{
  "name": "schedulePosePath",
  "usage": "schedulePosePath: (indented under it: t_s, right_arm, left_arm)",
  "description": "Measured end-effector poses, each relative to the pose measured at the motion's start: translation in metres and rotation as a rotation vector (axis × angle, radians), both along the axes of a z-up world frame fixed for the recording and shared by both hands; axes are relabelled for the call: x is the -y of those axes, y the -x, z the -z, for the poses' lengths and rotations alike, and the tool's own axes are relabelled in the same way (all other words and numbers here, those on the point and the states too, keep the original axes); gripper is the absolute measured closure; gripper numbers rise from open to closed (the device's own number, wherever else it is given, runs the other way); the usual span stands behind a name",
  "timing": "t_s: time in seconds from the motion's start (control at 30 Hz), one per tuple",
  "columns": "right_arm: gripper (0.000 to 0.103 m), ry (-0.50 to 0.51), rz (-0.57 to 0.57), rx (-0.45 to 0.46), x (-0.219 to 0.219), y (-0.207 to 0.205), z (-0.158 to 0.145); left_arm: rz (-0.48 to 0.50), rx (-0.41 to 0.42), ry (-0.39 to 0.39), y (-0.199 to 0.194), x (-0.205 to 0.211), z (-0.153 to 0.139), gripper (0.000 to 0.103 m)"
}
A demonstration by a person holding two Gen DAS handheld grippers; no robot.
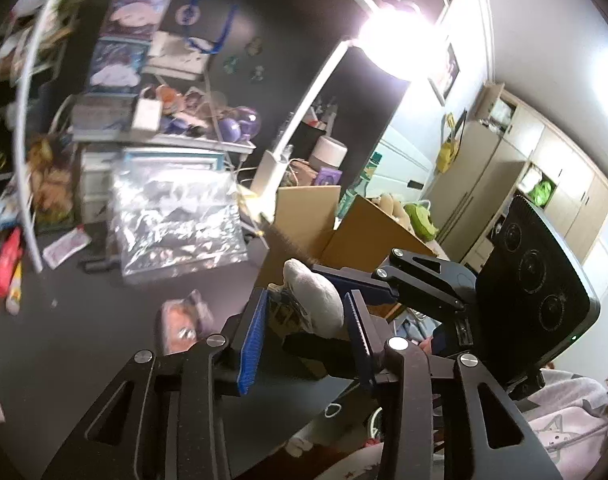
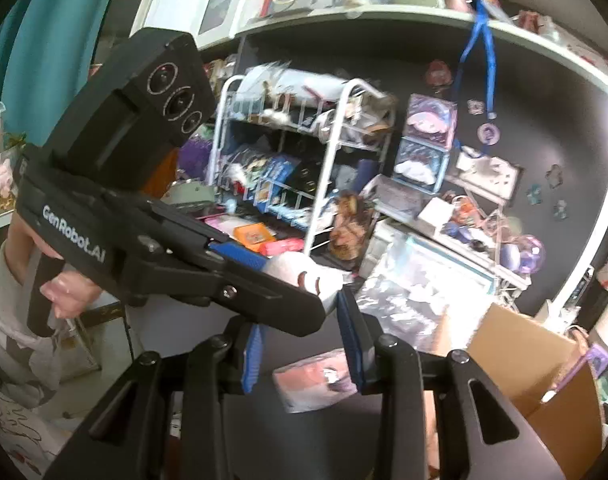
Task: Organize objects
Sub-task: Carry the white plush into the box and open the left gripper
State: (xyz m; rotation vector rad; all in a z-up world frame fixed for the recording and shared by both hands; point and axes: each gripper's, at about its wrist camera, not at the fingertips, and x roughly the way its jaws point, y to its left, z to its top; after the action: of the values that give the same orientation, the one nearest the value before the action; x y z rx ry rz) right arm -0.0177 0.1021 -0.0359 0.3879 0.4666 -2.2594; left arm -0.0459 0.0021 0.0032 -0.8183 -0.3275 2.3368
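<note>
**Two grippers, one white plush toy held over a crowded desk**

Counted: two grippers, one white plush toy, one open cardboard box, one clear plastic bag, one white wire rack, one small wrapped pink item lying on the dark desk.

The left gripper (image 1: pixel 308 320) has its blue-padded jaws drawn in to a narrow gap, and the white plush toy (image 1: pixel 314 300) sits between them, pinched at both sides. The right gripper (image 1: pixel 388 276) reaches in from the right in that view and meets the same toy from the far side. In the right wrist view the right gripper (image 2: pixel 304 332) shows its own jaws narrow as well; the toy (image 2: pixel 304 274) lies just past their tips, partly behind the black body of the left gripper (image 2: pixel 264 268), which crosses the picture from the left. Whether the right pads actually press on the toy I cannot tell, since the other gripper hides the contact.

The toy hangs in the air above the dark desk (image 1: pixel 104 340), near the cardboard box (image 1: pixel 344 232), which stands open behind it with soft toys inside. The clear plastic bag (image 1: pixel 176 220) lies further back on the desk, in front of stacked boxes. The wire rack (image 2: pixel 296 160) stands at the back, stuffed with small packets too blurred to name. The wrapped pink item (image 2: pixel 316 380) lies on the desk below the grippers, smeared by motion.

A hand (image 2: pixel 68 292) grips the left gripper's handle at the left edge; the sleeve is cut off by the frame. A lamp glare washes out part of the shelf.
</note>
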Motion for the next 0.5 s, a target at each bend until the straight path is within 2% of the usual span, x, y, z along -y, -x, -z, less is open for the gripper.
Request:
schedulePosePath:
  t_s: [0.3, 0.5]
  right_arm:
    - [0.072, 0.043, 0.090, 0.004, -0.061, 0.020, -0.011]
    - [0.072, 0.047, 0.160, 0.041, -0.098, 0.036, -0.015]
  left_arm:
    - [0.096, 0.002, 0.054, 0.036, -0.064, -0.016, 0.070]
    - [0.164, 0.031, 0.063, 0.061, -0.101, -0.016, 0.070]
